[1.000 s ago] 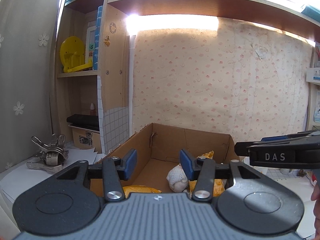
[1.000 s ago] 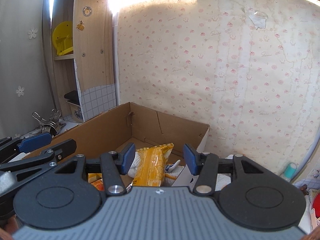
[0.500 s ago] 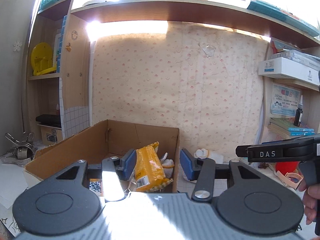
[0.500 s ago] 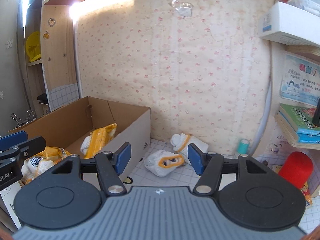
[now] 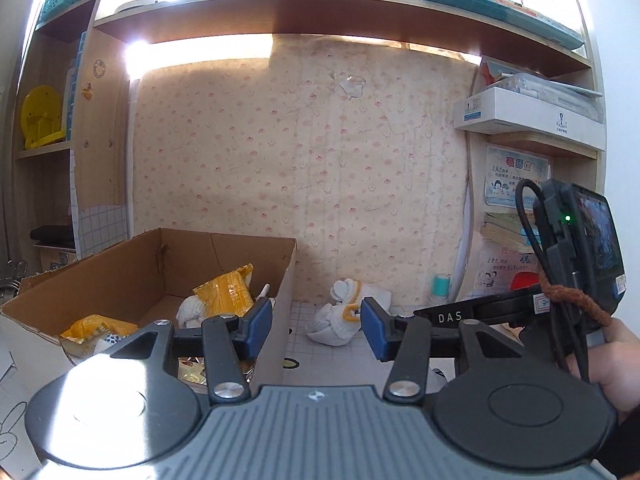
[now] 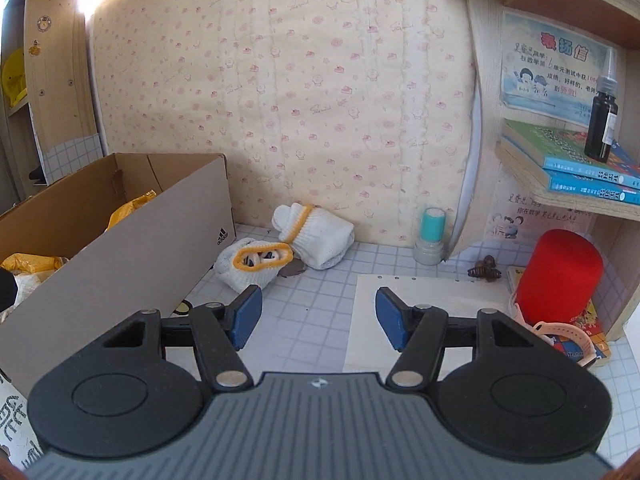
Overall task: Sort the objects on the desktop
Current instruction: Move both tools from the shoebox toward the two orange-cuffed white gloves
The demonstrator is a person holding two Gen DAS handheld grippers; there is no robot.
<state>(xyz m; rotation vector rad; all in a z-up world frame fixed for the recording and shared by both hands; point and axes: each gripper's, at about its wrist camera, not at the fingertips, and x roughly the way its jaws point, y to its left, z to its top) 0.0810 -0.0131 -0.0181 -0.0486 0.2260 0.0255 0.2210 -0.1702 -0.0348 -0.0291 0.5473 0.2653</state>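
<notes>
Right wrist view, cardboard box (image 6: 132, 236), yellow packets (image 6: 130, 210) inside, perhaps snacks.

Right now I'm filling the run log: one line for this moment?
left gripper open | right gripper open | white gloves on desk beside cardboard box

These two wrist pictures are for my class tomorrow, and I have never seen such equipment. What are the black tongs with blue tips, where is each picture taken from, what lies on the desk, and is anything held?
A person holds one hand tool in each hand; each carries a camera looking along its own tongs. One picture shows the left tongs, the other the right tongs. Both are open and hold nothing. On the tiled desk stands a cardboard box with yellow packets inside. Beside it lie two white gloves with yellow cuffs, then a teal stamp, a sheet of paper and a red cylinder.
</notes>
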